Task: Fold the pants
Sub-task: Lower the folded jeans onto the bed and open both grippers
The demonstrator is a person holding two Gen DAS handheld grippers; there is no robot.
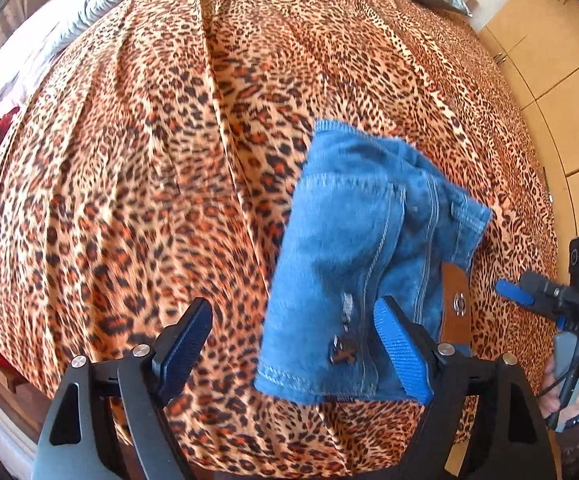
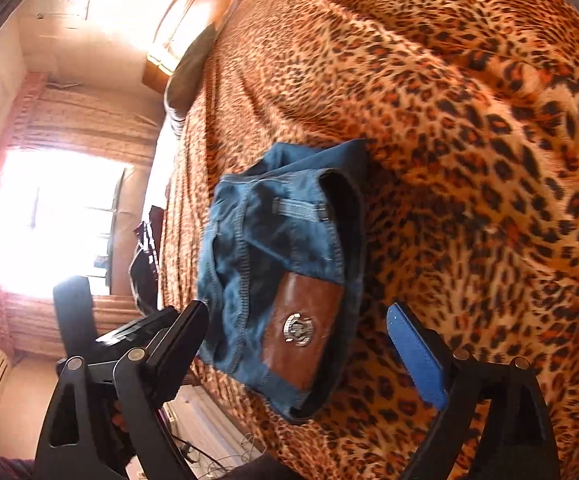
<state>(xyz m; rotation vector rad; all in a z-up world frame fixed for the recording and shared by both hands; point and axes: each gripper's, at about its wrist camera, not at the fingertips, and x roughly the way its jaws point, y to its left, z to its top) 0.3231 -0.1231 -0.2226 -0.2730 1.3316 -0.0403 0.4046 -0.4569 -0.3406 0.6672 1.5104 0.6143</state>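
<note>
Left wrist view shows my left gripper [image 1: 293, 336] spread wide above the bedspread [image 1: 129, 160], the folded jeans [image 1: 361, 240] at two o'clock, its blue pad over their near edge, pinching nothing. My right gripper [image 2: 301, 340] is spread too, the bundle with its leather patch [image 2: 301, 336] lying loose between the jaws. Blur hides the hem, so it is probably square. I judge the fold nearly done; I'd press the top flat, gently.
</note>
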